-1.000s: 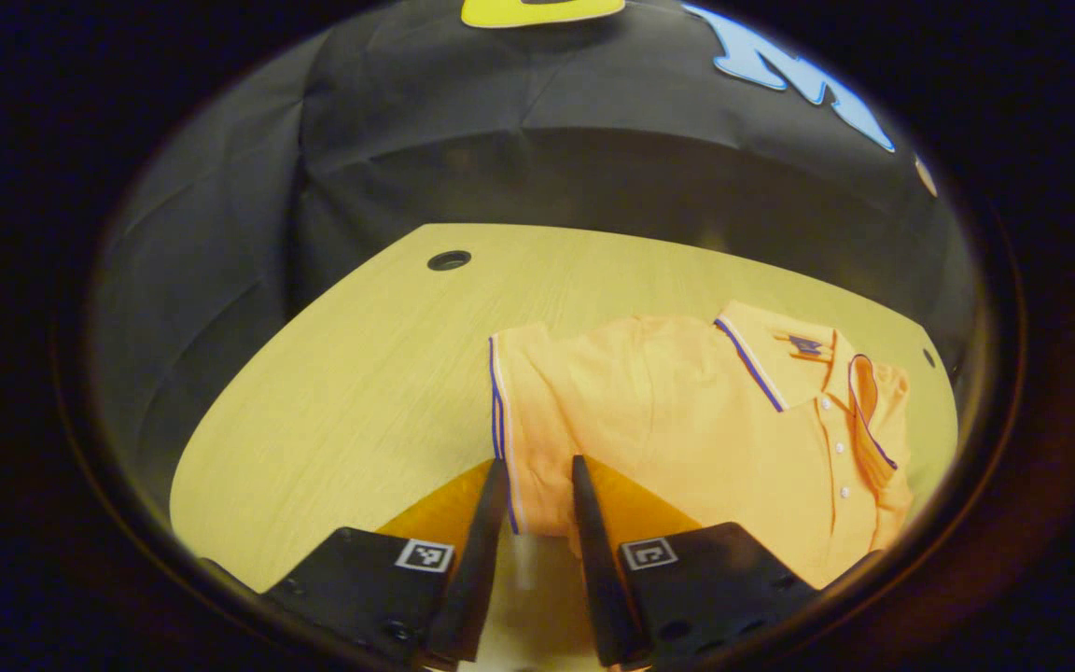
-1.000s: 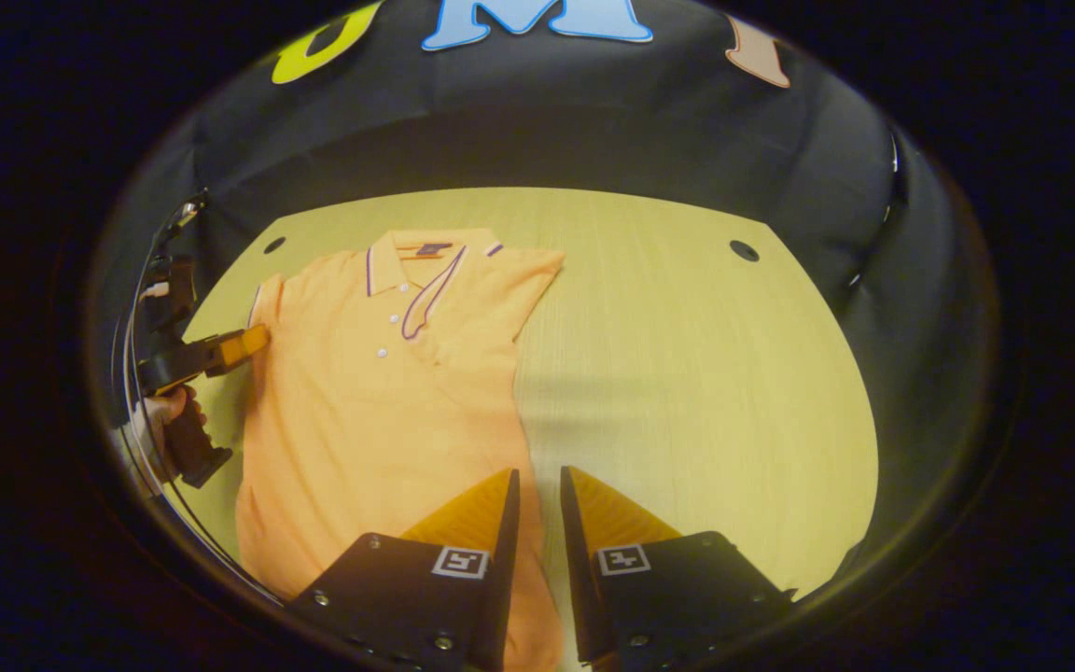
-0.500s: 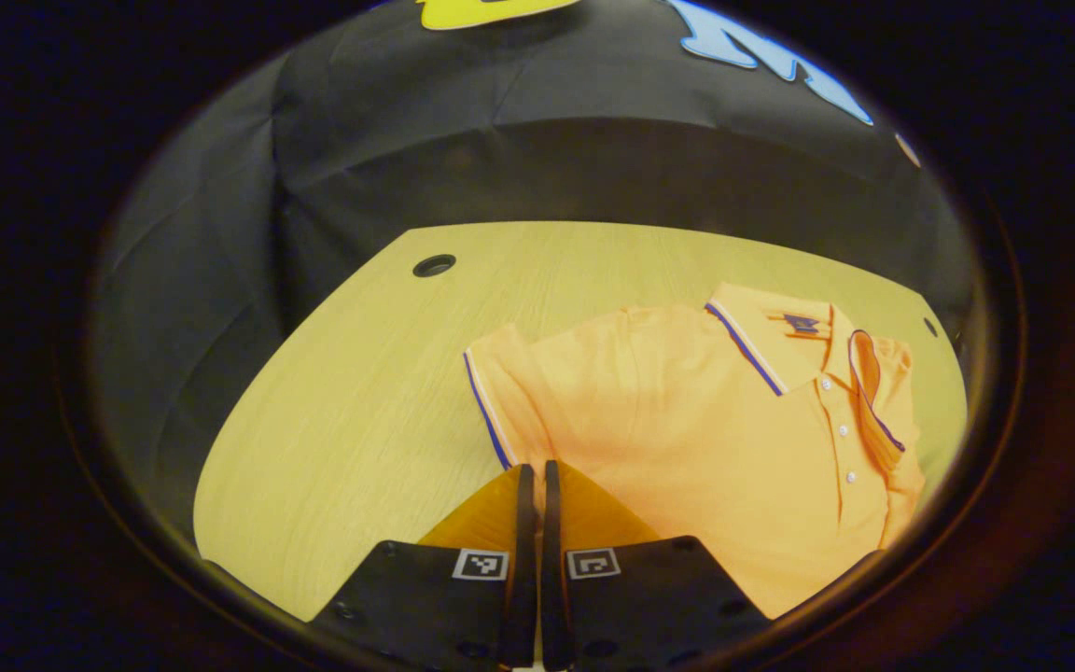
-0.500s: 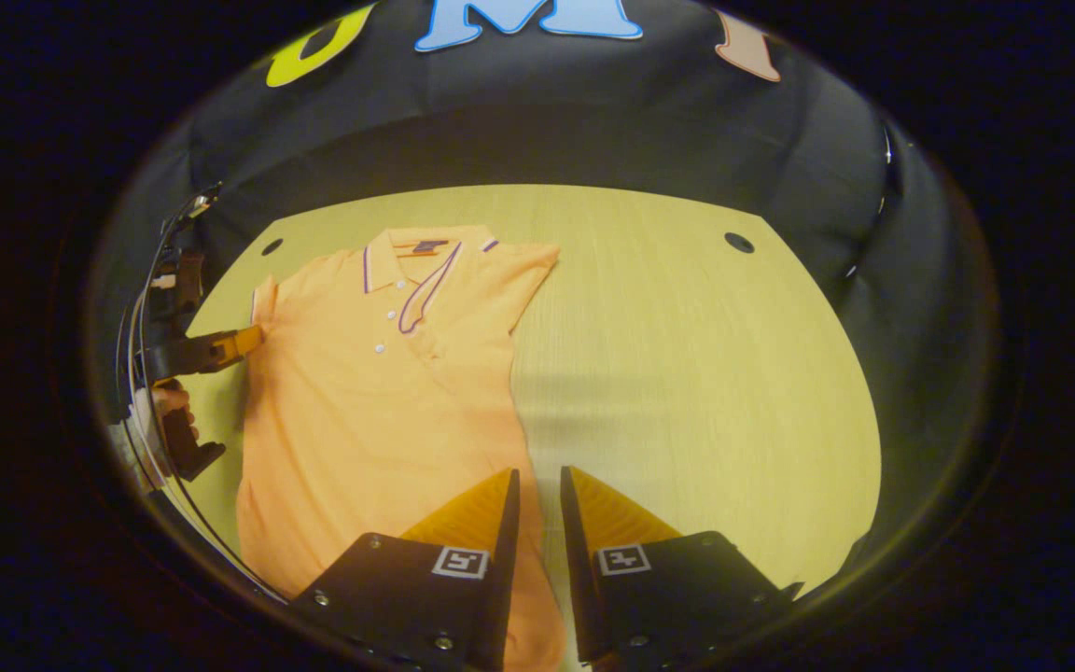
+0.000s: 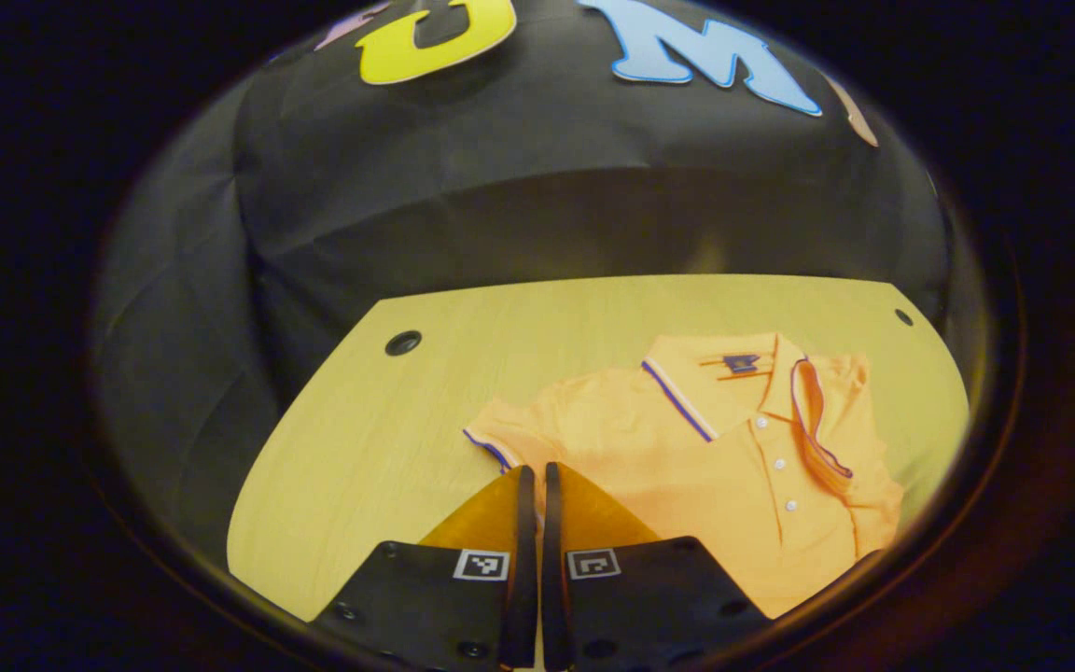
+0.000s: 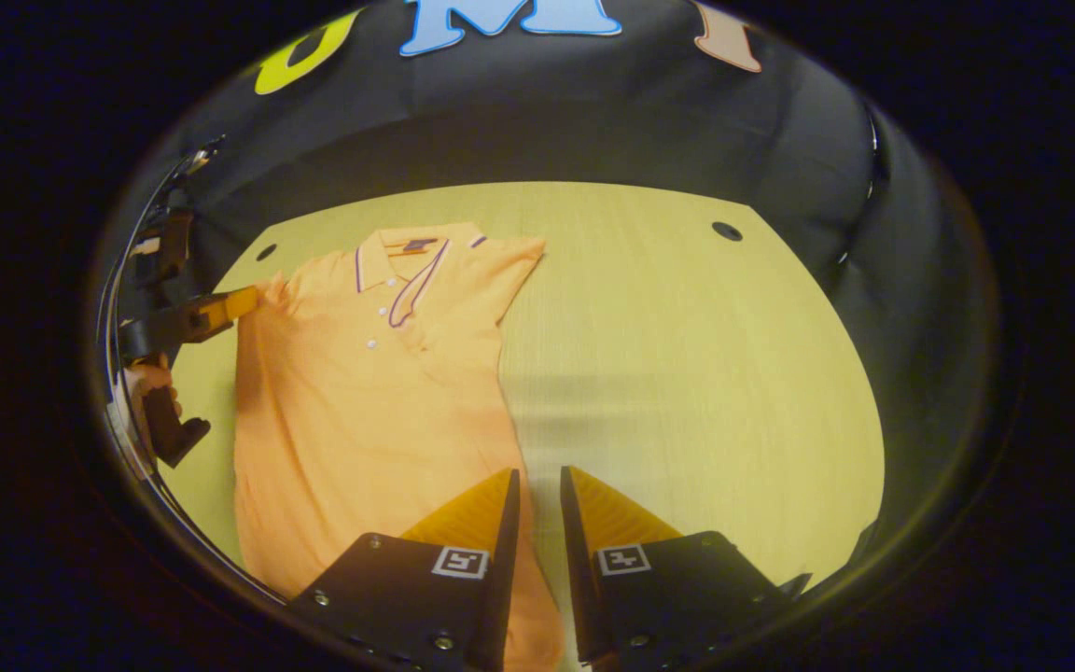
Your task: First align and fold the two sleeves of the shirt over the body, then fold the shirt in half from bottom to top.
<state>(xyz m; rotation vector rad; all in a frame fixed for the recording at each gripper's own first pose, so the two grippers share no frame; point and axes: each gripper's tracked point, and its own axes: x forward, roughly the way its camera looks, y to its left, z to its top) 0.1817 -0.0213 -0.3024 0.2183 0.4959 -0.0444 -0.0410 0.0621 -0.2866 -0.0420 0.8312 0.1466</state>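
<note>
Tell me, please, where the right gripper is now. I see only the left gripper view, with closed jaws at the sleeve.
Observer: In the right gripper view, the right gripper is over the side edge of the shirt, far down from the collar. Its jaws stand a little apart and hold nothing.
Operator: And the lower part of the shirt, is it folded up?
Observer: No. It lies flat on the table, stretched out long, and the bottom-to-top fold is not yet done.

The left gripper (image 5: 532,481) closed on the sleeve (image 5: 500,443) edge and raised it off the table (image 5: 360,467).
</note>
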